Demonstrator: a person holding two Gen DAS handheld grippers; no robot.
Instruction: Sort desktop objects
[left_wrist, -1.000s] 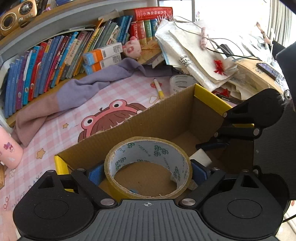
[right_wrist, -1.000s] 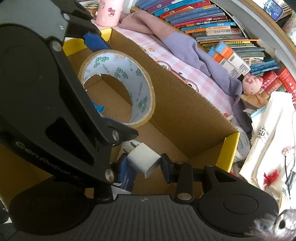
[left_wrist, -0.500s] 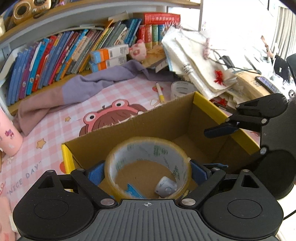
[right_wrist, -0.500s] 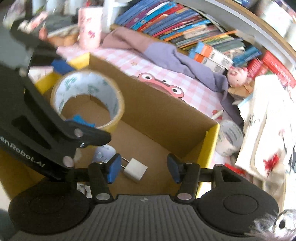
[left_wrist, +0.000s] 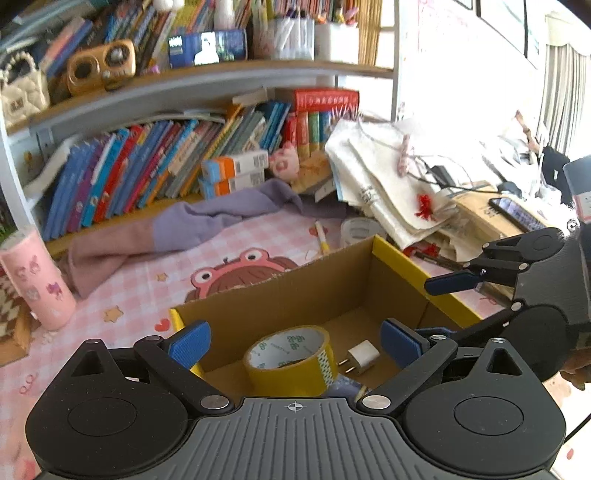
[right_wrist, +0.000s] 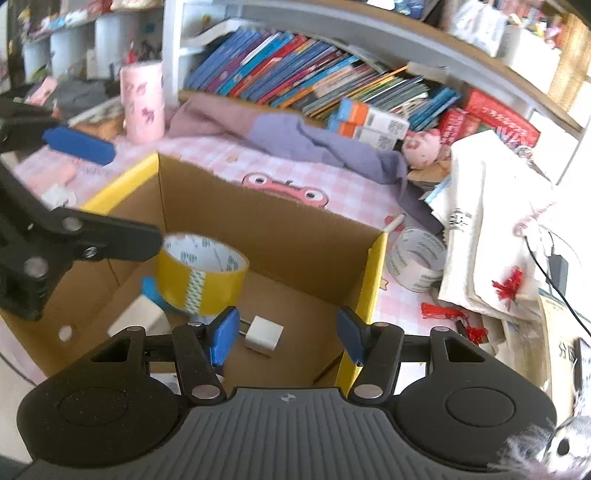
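A cardboard box (left_wrist: 332, 280) with yellow flaps stands on the pink desk mat; it also shows in the right wrist view (right_wrist: 280, 236). A yellow tape roll (left_wrist: 291, 360) (right_wrist: 201, 275) and a white plug charger (left_wrist: 362, 356) (right_wrist: 263, 335) lie on the box floor. My left gripper (left_wrist: 295, 341) is open and empty above the box. My right gripper (right_wrist: 288, 334) is open and empty above the box's right end.
A second white tape roll (right_wrist: 415, 264) and a marker (left_wrist: 320, 236) lie on the mat behind the box. A purple cloth (left_wrist: 207, 221), a pink tumbler (left_wrist: 37, 278), a row of books (left_wrist: 147, 166) and a pile of papers and cables (left_wrist: 406, 184) surround the box.
My left gripper opened and dropped the tape roll into the box. My right gripper opened and dropped the charger. Both grippers rose above the box.
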